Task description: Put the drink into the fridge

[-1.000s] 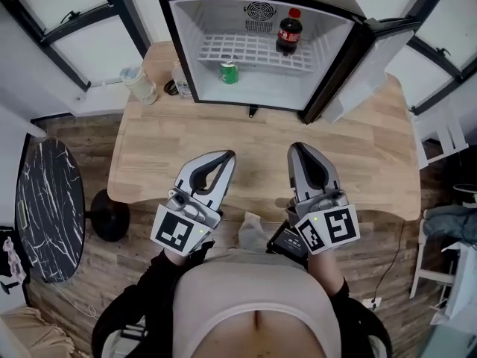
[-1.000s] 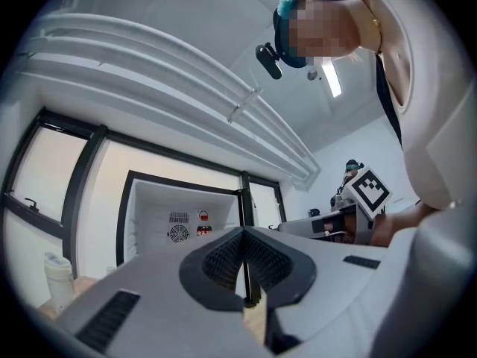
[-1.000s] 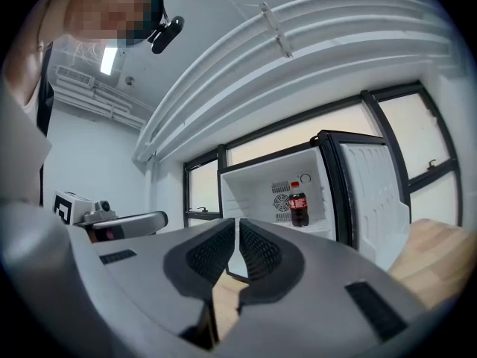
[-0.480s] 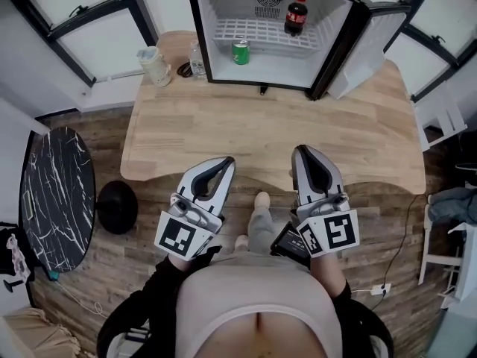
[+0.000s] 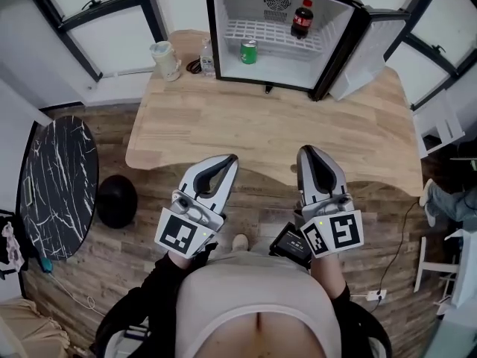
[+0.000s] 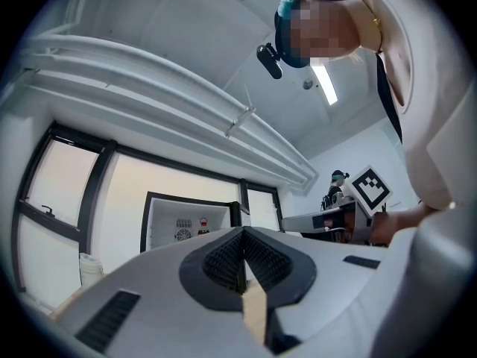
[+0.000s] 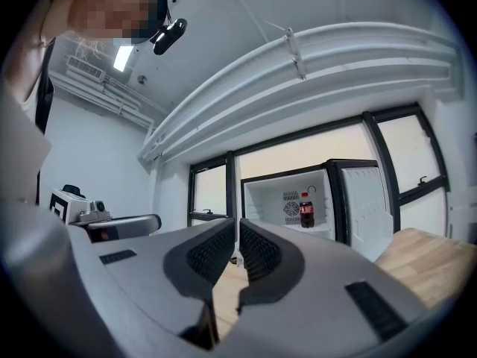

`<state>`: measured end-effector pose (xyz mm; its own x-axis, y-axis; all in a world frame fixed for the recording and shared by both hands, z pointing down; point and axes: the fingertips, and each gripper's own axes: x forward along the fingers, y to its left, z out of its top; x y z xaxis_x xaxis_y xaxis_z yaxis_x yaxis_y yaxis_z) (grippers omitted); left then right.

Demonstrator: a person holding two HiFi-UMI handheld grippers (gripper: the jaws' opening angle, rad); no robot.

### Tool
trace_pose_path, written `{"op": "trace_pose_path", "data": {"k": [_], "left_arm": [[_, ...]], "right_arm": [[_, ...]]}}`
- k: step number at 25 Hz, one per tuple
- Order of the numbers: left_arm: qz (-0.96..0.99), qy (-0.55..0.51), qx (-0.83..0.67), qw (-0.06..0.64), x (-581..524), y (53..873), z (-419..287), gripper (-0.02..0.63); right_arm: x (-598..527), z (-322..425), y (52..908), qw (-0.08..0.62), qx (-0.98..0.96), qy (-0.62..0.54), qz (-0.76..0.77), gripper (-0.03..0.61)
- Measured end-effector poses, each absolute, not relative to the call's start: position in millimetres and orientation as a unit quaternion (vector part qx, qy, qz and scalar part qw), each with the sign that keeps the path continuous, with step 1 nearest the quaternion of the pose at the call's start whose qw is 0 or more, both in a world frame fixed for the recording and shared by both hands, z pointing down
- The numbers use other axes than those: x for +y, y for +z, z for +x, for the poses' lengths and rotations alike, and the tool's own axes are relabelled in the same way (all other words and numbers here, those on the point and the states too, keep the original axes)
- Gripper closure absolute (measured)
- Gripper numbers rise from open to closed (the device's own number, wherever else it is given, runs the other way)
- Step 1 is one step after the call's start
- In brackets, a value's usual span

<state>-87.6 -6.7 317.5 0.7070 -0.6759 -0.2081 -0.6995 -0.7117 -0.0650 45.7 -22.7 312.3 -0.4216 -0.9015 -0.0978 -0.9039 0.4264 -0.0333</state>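
"Where did the drinks stand?"

"The dark cola bottle (image 5: 301,19) with the red cap stood upright on the white wire shelf (image 5: 253,30), at the back right of the small black open fridge (image 5: 210,28). The green can (image 5: 249,51) stood upright on the fridge floor, lower and to the left."

"And the tools?"

"The grey left gripper (image 5: 229,158) and right gripper (image 5: 306,151) each had their jaws pressed together on nothing. They pointed at the fridge from just off the near edge of the light wooden table (image 5: 261,133), well apart from it."

"Which was nearer?"

"Both drinks looked already in. The white door (image 5: 365,54) hung open on the right, so I judged the right gripper closer."
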Motion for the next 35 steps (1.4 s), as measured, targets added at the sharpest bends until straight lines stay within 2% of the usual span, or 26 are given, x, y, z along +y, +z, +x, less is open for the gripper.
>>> {"op": "trace_pose_path", "data": {"k": [23, 35], "left_arm": [[-0.917, 0.090, 0.381, 0.071, 167, 308, -17, 0.609], [-0.920, 0.090, 0.374, 0.077, 220, 304, -14, 0.609]], "right_arm": [[158, 97, 307, 0.036, 0.858, 0.038, -0.510, 0.538], [211, 101, 303, 0.042, 0.852, 0.040, -0.520, 0.540]]}}
